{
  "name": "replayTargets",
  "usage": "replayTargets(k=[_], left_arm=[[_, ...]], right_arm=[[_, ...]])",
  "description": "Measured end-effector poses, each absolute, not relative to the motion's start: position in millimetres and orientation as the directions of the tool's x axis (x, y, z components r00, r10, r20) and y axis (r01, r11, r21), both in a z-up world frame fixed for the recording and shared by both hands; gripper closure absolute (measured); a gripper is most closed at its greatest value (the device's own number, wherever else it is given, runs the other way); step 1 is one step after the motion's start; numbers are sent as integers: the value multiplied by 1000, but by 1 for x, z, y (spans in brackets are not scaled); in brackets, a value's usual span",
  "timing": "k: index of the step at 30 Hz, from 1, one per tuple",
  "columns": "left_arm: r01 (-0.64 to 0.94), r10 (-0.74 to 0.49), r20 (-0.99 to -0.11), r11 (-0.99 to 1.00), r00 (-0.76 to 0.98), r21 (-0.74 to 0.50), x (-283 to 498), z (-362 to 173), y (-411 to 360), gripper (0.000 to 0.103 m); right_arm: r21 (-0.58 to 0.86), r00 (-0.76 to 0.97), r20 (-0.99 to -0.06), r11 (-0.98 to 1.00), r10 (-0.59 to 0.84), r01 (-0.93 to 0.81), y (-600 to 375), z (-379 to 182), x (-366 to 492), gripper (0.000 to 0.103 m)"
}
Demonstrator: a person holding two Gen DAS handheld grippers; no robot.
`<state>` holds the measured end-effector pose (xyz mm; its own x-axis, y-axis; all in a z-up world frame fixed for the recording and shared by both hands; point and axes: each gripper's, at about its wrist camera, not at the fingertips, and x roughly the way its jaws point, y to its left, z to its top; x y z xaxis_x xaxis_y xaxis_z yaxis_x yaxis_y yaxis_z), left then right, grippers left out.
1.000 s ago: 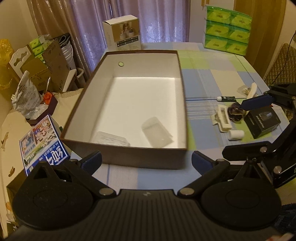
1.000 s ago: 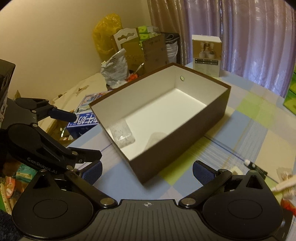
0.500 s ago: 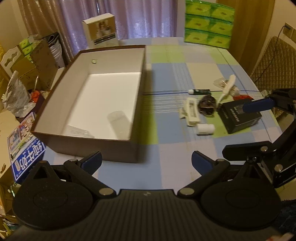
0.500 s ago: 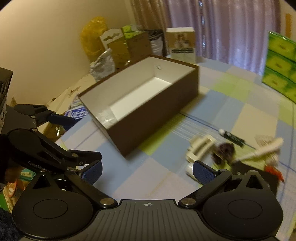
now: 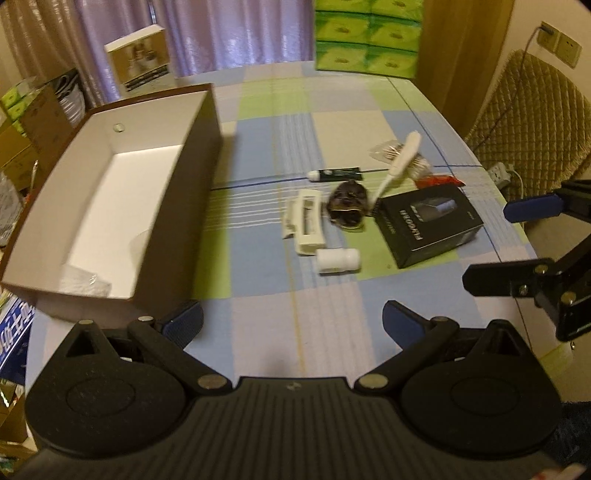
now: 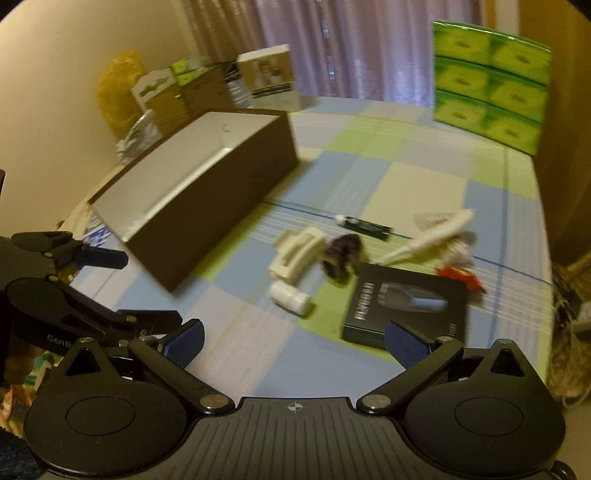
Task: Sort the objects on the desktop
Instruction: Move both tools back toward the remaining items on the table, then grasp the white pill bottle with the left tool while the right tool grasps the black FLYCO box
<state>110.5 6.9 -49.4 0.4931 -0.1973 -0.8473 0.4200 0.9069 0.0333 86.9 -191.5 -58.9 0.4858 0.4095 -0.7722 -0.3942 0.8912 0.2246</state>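
While both tools are released and hold nothing, the left gripper (image 5: 291, 319) and the right gripper (image 6: 293, 341) hang above the checked tablecloth (image 5: 332, 314), near the white bottle (image 5: 338, 260) and the black box (image 5: 430, 225).

The left wrist view sits behind the left tool (image 5: 291, 317), raised above the near edge of the desk (image 5: 332, 332), and looks forward and down across it toward the far curtains. The brown box (image 5: 177, 221) lies to its left and the loose items to its right, near at hand. The right tool's blue pad enters at its right edge. The right wrist view sits behind the right tool (image 6: 293, 341), lower and further right, and faces forward and leftward. Both views share the box (image 6: 229, 206), the black carton (image 5: 430, 225) (image 6: 404, 306), the white bottle (image 5: 338, 260) (image 6: 290, 298) and the green packs (image 5: 365, 33) (image 6: 487, 81) at the far end
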Motion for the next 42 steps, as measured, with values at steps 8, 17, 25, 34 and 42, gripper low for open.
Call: replayTargets(k=[8,17,25,34,42], left_arm=[[466,-214,-857,884,468,33,124,-66,-26,2],[490,-208,-868,870,451,46,145,-87,-45,3],[489,-215,-879,872,426,24,166,-113,-56,6],[486,-209,-889,874,407,17,182,-132,-63,11],[462,-186,-901,886,393,19,196,-150,-67,22]], right_arm=[[228,506,-786,927,355,-297,-221,-69,95,2],[237,518,-798,951,306,-198,-240,-86,110,2],[243,513,-809,958,285,-150,-253,-109,122,2],[236,481,-840,967,250,-90,-268,-132,134,2],[228,478,-843,969,247,-97,-274,-139,146,2]])
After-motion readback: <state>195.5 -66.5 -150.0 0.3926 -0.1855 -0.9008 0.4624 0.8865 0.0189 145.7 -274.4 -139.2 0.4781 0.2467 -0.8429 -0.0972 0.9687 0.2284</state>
